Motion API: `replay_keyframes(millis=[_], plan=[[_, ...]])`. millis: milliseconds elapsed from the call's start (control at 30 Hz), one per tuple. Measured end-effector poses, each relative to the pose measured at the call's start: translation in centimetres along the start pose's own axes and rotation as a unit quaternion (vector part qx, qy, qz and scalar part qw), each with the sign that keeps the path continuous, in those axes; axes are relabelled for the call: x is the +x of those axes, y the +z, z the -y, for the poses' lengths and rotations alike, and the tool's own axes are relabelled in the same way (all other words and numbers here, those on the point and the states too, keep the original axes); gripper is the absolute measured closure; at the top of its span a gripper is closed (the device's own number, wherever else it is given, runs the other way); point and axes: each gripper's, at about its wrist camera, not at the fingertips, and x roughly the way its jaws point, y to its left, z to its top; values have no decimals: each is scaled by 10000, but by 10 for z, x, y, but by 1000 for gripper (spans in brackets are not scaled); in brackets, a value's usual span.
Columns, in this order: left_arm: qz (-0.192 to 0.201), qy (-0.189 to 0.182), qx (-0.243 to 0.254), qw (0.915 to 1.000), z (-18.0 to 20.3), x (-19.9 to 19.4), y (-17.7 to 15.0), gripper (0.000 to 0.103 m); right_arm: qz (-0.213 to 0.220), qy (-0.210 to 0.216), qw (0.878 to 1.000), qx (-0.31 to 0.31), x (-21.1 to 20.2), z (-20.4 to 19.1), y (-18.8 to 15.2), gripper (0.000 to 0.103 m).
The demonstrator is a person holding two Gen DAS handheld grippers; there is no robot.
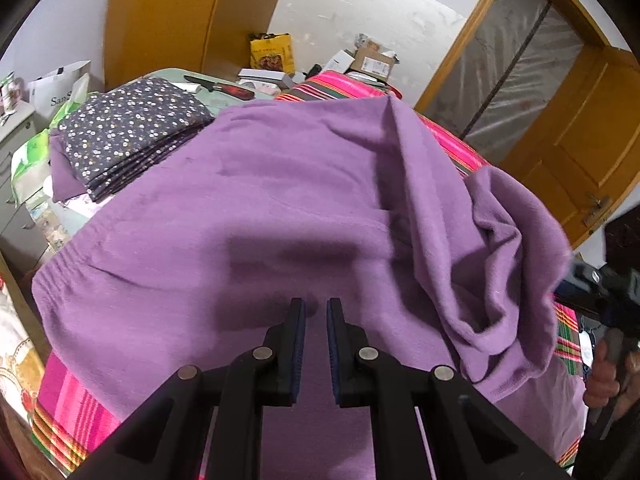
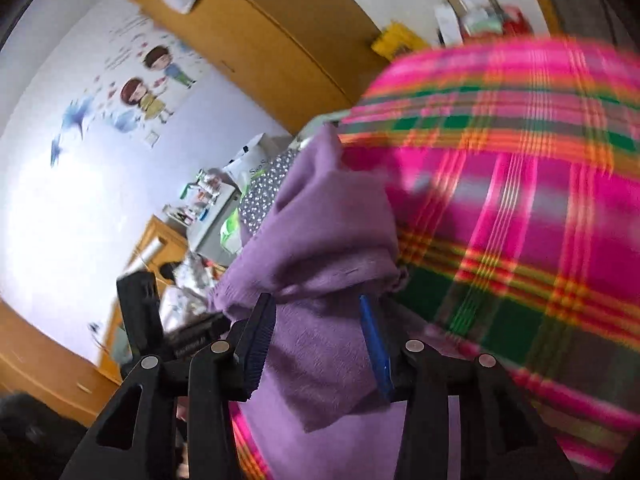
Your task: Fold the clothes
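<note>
I am looking along my left gripper point(image 1: 316, 308), which is hovering over the near part of the garment point(image 1: 240, 216) that is lying spread on the blanket point(image 1: 64, 396). A folded stack point(image 1: 132, 136) is sitting behind it to the left, a knife point(image 1: 220, 87) beyond that, and boxes point(image 1: 372, 60) at the far edge. On the right, my right gripper point(image 2: 316, 320) is holding a bunched fold of the garment point(image 2: 320, 240) above the blanket point(image 2: 520, 200).
</note>
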Motion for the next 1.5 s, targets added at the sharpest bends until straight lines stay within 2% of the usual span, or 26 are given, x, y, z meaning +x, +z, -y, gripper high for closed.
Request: replay_keyframes(millis=[167, 233, 333, 467, 533, 567, 600, 633, 767, 933, 1100, 1300, 1400, 1500], plan=[[12, 10, 8, 10000, -1, -2, 0, 93, 181, 781, 9946, 665, 3, 7, 10, 56], [20, 25, -10, 10000, -1, -2, 1, 93, 213, 897, 9933, 703, -3, 3, 10, 47], [-11, 6, 6, 10000, 1, 1, 1, 93, 138, 738, 9944, 746, 0, -1, 14, 46], [-39, -51, 107, 9999, 9, 1, -3, 93, 88, 193, 9966, 795, 18, 0, 25, 46], [-43, -56, 141, 9999, 12, 1, -5, 93, 161, 89, 9970, 754, 24, 1, 31, 47], [-51, -60, 158, 9998, 14, 1, -6, 93, 201, 34, 9971, 737, 27, 2, 33, 56], [-67, -74, 178, 9998, 16, 2, -8, 93, 246, -21, 9972, 707, 29, 3, 35, 79], [-88, -91, 200, 9997, 18, 2, -9, 93, 292, -60, 9975, 646, 28, 4, 36, 87], [-165, -146, 268, 9994, 24, 6, -13, 93, 551, -187, 9973, 449, 14, 9, 38, 92], [-184, -218, 353, 9990, 31, 7, -15, 93, 1216, -422, 9908, 411, -34, 20, 44, 93], [-185, -248, 382, 9988, 33, 7, -16, 93, 2095, -894, 9726, 468, -107, 40, 52, 94], [-221, -263, 402, 9986, 35, 10, -16, 93, 2979, -1760, 9362, 619, -186, 68, 44, 94], [-238, -271, 413, 9985, 36, 12, -17, 93, 3288, -2279, 9132, 770, -217, 84, 31, 94], [-253, -278, 430, 9984, 37, 13, -17, 93, 3280, -2838, 8959, 961, -231, 108, 19, 92]])
